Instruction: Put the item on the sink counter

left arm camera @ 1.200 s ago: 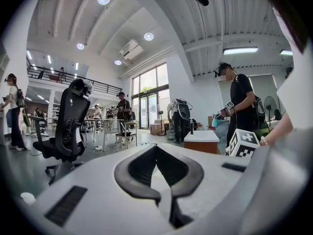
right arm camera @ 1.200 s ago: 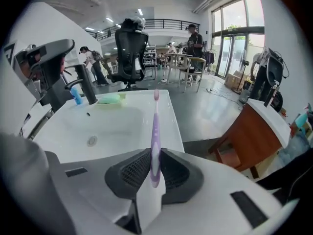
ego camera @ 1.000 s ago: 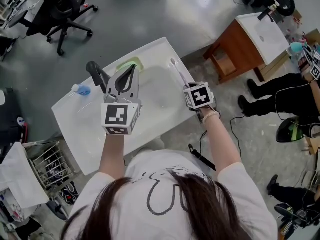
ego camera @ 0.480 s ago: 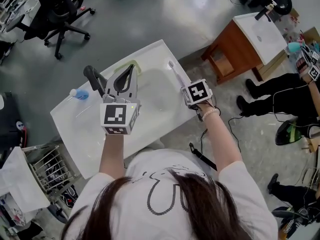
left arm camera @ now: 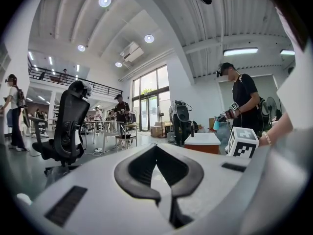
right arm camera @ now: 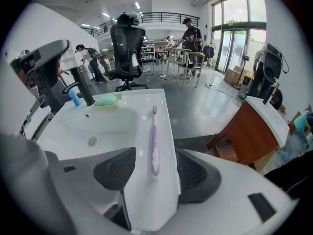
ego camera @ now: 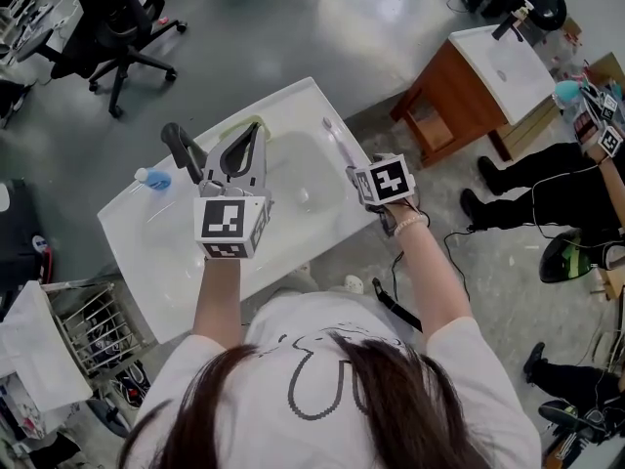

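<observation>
The right gripper [right arm camera: 155, 156] is hovering low over the sink counter [right arm camera: 165, 112] in the lower centre of the right gripper view. Its jaws are opening and are standing wide apart, gripping nothing. The toothbrush [right arm camera: 154, 146] is lying flat on the counter in the gap between the two pads, clear of both. Its handle end is lying between the pads and its head is pointing away toward the upper centre of the frame. It is running along the counter strip on the right side of the basin [right arm camera: 93, 126].

In the head view, the toothbrush [ego camera: 337, 141] is lying just above the right gripper's marker cube [ego camera: 383, 182].

The left gripper [left arm camera: 156, 150] is hovering over the basin left of centre in the head view. Its jaws are pressing together at the tips, with nothing between them.

A faucet [right arm camera: 83, 88] and a green item [right arm camera: 106, 100] are sitting at the far edge of the basin, upper left.
</observation>
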A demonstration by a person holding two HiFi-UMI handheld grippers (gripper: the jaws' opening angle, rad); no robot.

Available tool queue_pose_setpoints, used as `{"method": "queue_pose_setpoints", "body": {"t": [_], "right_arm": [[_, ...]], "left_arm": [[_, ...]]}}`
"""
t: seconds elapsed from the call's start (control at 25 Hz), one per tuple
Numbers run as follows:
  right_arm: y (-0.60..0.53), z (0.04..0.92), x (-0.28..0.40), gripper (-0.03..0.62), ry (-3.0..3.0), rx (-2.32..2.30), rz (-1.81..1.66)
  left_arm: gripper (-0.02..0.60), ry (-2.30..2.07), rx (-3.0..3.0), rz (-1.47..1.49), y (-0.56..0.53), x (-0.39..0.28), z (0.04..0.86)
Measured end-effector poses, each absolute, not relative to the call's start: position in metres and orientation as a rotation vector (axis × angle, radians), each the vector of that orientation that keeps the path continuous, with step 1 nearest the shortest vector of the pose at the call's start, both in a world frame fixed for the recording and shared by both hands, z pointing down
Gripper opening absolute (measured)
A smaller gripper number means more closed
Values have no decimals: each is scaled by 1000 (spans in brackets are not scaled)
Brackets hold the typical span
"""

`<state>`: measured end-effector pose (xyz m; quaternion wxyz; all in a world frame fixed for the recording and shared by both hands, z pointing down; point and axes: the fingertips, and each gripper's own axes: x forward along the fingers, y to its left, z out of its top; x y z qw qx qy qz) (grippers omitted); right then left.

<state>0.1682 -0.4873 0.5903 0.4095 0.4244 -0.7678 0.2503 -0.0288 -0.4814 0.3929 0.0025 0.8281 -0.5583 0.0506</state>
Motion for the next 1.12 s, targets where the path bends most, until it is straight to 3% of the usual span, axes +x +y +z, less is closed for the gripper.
{"method": "queue_pose_setpoints", "body": {"t": [0.16,0.56,1.12], "right_arm": [[-482,569,176,268,-1987,1091,594],[-471,511,197,36,-2178,1154,453],[-436,432,228,29,-2488,1118,199]], "left_arm": [[9,-1803,2576,145,-470,-22,382],[9,-2021,2485,105,-431,-9,355],[9,-2239,2420,79,-368,39,324]]}}
